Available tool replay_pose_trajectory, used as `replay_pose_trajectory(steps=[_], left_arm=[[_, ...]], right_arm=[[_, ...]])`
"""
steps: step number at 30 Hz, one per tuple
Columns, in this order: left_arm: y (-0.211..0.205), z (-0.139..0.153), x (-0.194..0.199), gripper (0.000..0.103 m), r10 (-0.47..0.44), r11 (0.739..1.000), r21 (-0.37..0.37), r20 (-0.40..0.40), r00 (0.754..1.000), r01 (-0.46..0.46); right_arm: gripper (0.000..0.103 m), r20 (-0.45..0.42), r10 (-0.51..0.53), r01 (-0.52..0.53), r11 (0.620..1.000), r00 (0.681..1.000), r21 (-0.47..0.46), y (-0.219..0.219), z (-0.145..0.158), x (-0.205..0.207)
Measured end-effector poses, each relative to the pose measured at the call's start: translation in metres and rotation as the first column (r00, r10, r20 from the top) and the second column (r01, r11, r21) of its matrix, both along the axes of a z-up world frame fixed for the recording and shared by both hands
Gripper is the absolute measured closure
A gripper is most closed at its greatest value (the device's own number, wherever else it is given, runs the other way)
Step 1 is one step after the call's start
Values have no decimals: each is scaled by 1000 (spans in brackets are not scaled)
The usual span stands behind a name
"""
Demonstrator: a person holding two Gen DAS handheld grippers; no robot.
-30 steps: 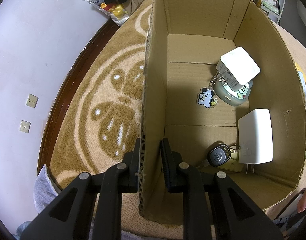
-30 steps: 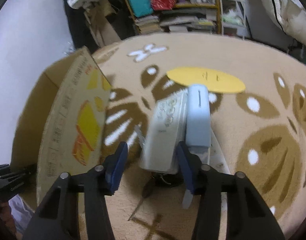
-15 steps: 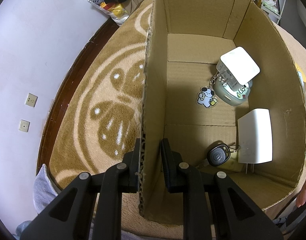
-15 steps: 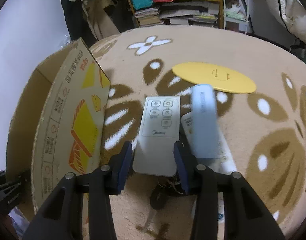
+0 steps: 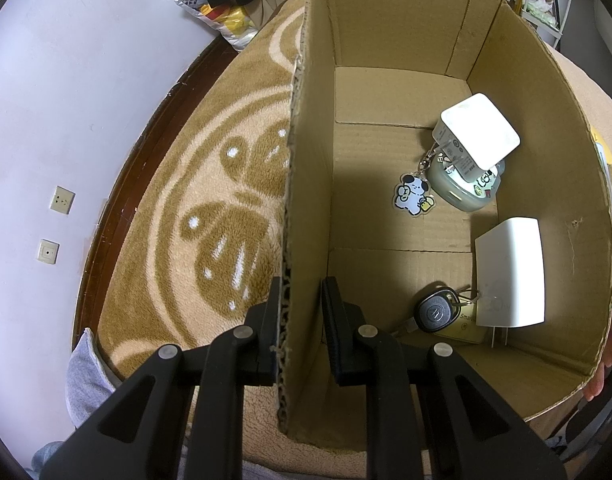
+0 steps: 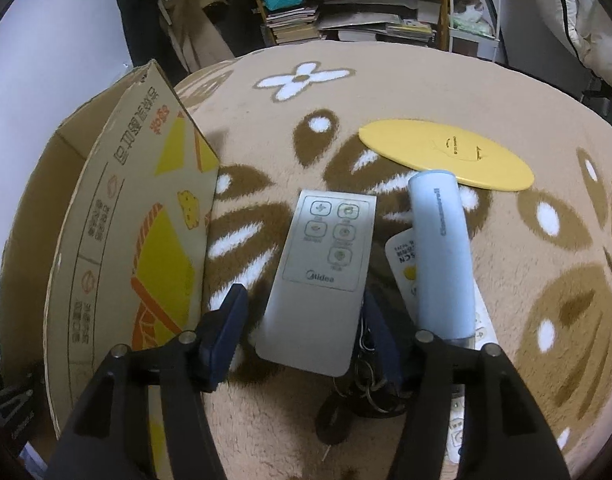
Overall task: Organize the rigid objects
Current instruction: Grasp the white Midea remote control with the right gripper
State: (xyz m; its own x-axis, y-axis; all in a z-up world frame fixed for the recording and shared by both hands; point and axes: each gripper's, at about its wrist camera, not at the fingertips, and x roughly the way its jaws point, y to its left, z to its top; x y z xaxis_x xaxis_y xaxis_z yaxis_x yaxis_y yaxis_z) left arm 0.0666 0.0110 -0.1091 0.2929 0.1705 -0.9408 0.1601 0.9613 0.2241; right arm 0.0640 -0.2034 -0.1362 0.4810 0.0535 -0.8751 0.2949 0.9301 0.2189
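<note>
Left wrist view looks steeply down, close, into the cardboard box [image 5: 386,92]. Right wrist view faces down over the rug [image 6: 386,92]. Both share that box [image 6: 118,240].

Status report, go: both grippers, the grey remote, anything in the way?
Left gripper clamped on box wall. Right gripper just opening, straddling grey remote, not gripping. Blue tube close beside.

A pale lilac wall [image 5: 66,80] carries two cream socket plates [image 5: 62,200] above a dark wooden skirting board [image 5: 118,196]. A tan fleecy rug with brown and white flower shapes [image 6: 386,92] covers the floor. Behind it stands a cluttered wooden bookshelf [image 6: 354,4], apparently stacked with books.
</note>
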Motion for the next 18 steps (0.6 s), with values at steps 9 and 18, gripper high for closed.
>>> replay_pose_trajectory(steps=[9, 18], left_arm=[[0, 0, 0, 85, 0, 1000, 0, 0, 1000, 0], [0, 0, 0, 85, 0, 1000, 0, -1, 1000, 0]], right_arm=[[47, -25, 41, -43, 994, 999, -101, 11, -4, 4], [49, -46, 33, -38, 993, 998, -112, 13, -3, 1]])
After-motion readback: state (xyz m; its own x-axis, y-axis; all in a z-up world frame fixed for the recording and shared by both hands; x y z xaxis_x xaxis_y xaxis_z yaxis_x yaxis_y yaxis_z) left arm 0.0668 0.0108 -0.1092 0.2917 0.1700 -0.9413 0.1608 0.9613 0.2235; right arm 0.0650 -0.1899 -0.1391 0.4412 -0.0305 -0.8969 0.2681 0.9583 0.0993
